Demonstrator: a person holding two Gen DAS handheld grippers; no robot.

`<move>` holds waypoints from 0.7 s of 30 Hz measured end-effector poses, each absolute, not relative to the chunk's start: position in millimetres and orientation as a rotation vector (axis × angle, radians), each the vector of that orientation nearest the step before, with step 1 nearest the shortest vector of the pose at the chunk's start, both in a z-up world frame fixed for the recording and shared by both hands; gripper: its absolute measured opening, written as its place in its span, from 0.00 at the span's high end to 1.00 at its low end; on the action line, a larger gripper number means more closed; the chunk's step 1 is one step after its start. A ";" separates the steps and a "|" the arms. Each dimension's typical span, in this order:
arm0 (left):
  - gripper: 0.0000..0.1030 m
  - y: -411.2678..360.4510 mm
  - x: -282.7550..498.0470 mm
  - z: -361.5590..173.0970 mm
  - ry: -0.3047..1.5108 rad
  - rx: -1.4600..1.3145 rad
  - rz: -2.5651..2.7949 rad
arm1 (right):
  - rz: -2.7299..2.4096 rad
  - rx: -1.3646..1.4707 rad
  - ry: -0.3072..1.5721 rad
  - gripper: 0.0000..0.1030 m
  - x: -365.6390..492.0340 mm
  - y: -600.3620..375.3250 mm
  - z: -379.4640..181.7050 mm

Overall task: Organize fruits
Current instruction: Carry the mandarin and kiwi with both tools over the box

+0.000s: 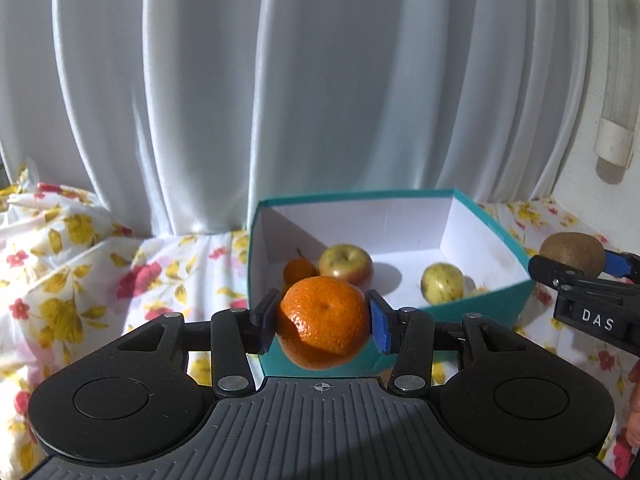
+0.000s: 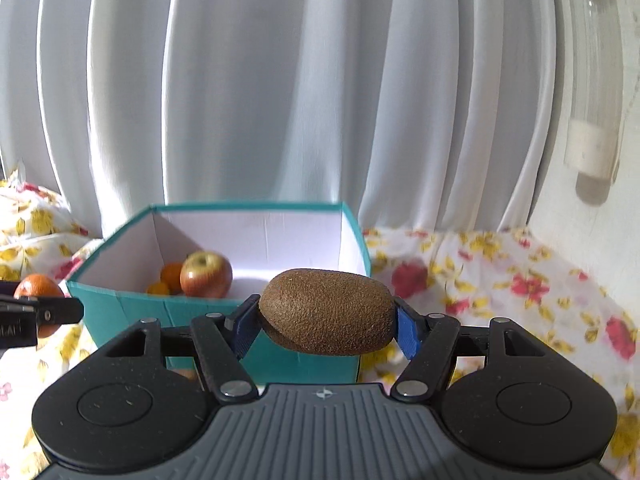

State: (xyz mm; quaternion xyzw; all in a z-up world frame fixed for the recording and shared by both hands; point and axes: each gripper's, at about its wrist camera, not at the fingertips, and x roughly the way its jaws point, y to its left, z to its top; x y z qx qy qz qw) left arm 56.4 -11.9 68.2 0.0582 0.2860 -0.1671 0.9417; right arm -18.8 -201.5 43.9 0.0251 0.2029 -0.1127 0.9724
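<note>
- Fingers of the left gripper [image 1: 324, 320] are closed on a big orange [image 1: 324, 322], one blue pad pressed on each side of it.
- Fingers of the right gripper [image 2: 327, 320] are closed on a brown kiwi [image 2: 327, 310], which is held by its two ends and lies sideways.
- Both fruits are held up in the air, just in front of a teal box [image 1: 480, 304] with white inside walls.
- The box is seen standing on a flowered cloth [image 1: 80, 280], with a white curtain [image 1: 280, 80] hung behind it.
- In the left wrist view, two yellow-green apples [image 1: 346, 264] [image 1: 442, 282] and a small orange [image 1: 299, 270] are seen on the floor of the box.
- In the right wrist view, only one apple [image 2: 206, 274] is seen, with small orange fruit [image 2: 172, 272] beside it; the near wall hides the rest.
- In the left wrist view, the right gripper [image 1: 572, 264] is seen at the right edge, with the kiwi [image 1: 572, 258] in it, beside the box.
- In the right wrist view, the left gripper [image 2: 40, 308] is seen at the left edge with the big orange [image 2: 38, 286], beside the box.
- A clear bottle [image 2: 592, 80] is seen high on the wall at the right.
</note>
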 end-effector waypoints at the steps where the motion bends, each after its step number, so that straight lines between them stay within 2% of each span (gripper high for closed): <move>1: 0.51 -12.2 61.8 76.0 0.571 0.108 -0.335 | -0.224 0.047 0.399 0.34 -15.5 -202.0 51.0; 7: 0.51 -15.9 91.8 110.2 0.519 0.066 -0.281 | -0.228 0.039 0.298 0.34 1.9 -203.5 87.2; 21: 0.51 -28.0 122.2 69.4 0.604 0.115 -0.267 | -0.229 0.049 0.355 0.34 39.2 -206.2 68.0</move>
